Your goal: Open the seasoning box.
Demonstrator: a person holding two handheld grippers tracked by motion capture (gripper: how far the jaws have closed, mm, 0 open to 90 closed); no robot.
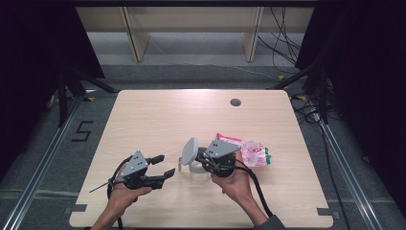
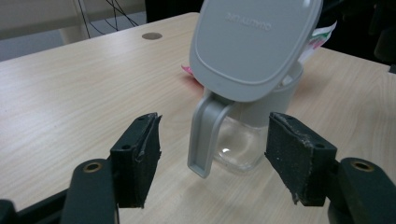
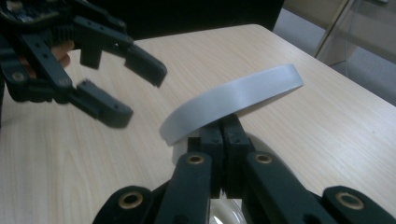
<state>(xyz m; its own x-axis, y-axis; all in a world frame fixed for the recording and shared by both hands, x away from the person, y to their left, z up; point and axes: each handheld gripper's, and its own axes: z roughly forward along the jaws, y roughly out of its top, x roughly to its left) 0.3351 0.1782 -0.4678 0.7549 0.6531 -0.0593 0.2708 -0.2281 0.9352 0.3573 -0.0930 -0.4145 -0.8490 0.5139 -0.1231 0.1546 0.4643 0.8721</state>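
Jar [image 2: 247,140], clear, lid [image 2: 254,44] tilted, is standing on the table [image 1: 158,115] directly ahead of the wide-open, empty left tool [image 1: 160,165], handle facing it; the rim is being pinched by the shut right tool [image 3: 224,135].

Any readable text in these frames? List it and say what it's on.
"5": black mark on the grey floor left of the table.
Embossed line on the grey plastic jar lid: upside down, too faint to read.
Print on the pink-and-white snack packet: too small to read.
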